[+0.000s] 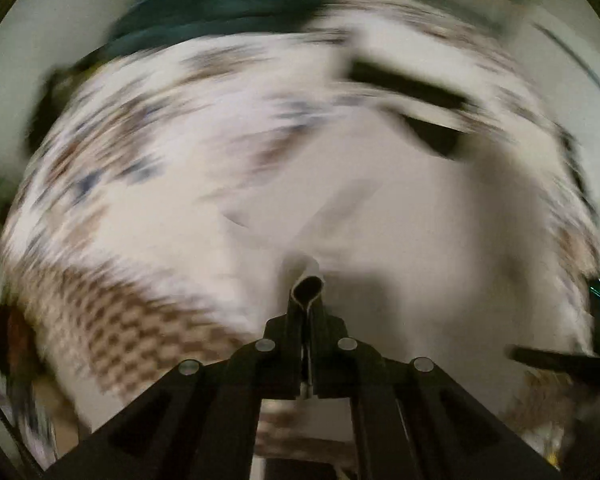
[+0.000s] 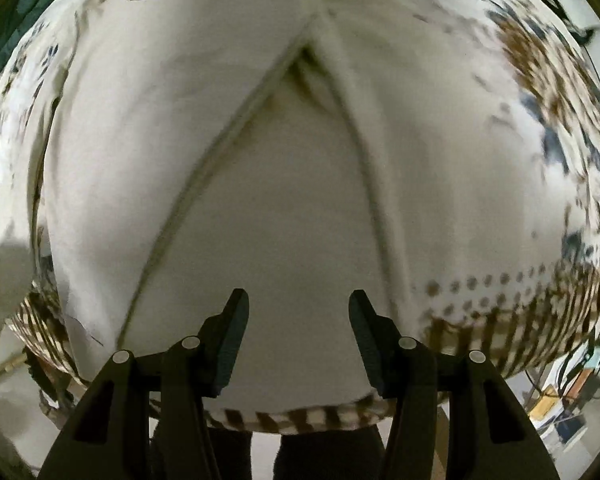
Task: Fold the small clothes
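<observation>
Patterned cloth [image 2: 540,128] underlies white garment [image 2: 300,200] (left tongs [image 1: 308,280] pinch its edge).

free: gap between right gripper [image 2: 298,312] jaws | obstacle: white garment [image 2: 300,208] filling view ahead

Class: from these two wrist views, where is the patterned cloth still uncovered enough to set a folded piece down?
Free: patterned cloth right of the white garment. Crowded: centre; the dark green item borders the far edge. Left gripper pinches fabric; right gripper is open.

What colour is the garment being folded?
Plain white garment, clearest in the right wrist view.
</observation>
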### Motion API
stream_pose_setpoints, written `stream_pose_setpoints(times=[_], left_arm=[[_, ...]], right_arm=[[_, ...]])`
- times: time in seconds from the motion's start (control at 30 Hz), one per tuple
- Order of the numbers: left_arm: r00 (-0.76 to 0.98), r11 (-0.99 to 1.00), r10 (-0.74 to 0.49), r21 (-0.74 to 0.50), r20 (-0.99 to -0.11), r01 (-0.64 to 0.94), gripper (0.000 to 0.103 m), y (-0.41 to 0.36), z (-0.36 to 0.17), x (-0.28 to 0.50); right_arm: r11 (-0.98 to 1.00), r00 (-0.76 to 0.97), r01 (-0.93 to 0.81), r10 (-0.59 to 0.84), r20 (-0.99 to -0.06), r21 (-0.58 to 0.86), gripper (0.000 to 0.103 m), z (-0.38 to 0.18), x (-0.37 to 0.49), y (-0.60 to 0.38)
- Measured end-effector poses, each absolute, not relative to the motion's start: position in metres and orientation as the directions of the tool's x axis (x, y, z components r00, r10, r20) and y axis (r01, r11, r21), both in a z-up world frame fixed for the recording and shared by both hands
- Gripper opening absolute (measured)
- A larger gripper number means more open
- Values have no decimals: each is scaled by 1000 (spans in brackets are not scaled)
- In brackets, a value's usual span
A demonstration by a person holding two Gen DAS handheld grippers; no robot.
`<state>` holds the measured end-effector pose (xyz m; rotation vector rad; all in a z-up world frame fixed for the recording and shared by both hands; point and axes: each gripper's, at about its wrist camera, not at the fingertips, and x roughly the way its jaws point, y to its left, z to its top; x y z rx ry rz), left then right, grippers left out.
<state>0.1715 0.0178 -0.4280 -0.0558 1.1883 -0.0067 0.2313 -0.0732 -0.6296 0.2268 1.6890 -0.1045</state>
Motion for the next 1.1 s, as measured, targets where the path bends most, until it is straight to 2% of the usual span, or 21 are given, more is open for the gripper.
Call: stream_pose_setpoints(times=[0.13, 0.23, 0.5, 0.57, 0.6, 0.63, 0.67, 0.7, 0.77, 0.87, 1.03, 1.07, 1.1], left_arm=[[331, 966, -197, -125, -923, 227, 1, -93, -434, 168], [260, 935, -252, -165, -932, 312, 1, -142, -456, 158], [189, 894, -259, -161, -947, 419, 4, -196, -490, 149], [186, 904, -263, -174, -947, 390, 17, -191, -487, 153], [188, 911, -261, -176, -947, 373, 40, -190, -488, 160], [198, 919, -255, -173, -947, 354, 74, -179, -486, 164], [205, 929, -239, -162, -949, 334, 88, -170, -486, 167], [224, 942, -218, -145, -950, 303, 95, -157, -483, 171], [262, 967, -180, -121, -948, 224, 95, -123, -480, 177], [249, 995, -75, -56, -966, 83, 95, -57, -485, 180], [152, 997, 39, 28, -988, -74, 95, 25, -513, 166], [138, 995, 42, 29, -989, -93, 95, 35, -518, 161], [123, 994, 43, 30, -991, -107, 94, 44, -522, 156]], right_arm=[[963, -123, 268, 74, -990, 38, 54, -614, 189, -138], [946, -131, 323, 55, -990, 10, 54, -609, 162, -195], [909, -135, 416, 55, -989, -6, 54, -600, 118, -281], [901, -124, 432, 82, -989, 20, 54, -608, 102, -290], [893, -108, 447, 109, -988, 50, 54, -608, 99, -291], [883, -79, 459, 149, -986, 97, 54, -605, 99, -293], [876, -55, 462, 181, -982, 136, 54, -601, 102, -296], [868, -26, 461, 221, -975, 185, 54, -598, 101, -298], [846, 29, 440, 320, -947, 300, 54, -594, 109, -293], [837, 27, 394, 402, -915, 380, 57, -603, 123, -281], [846, -44, 382, 419, -907, 372, 57, -640, 129, -255], [837, -47, 400, 426, -904, 373, 53, -645, 124, -259], [841, -48, 408, 409, -911, 356, 18, -655, 130, -262]])
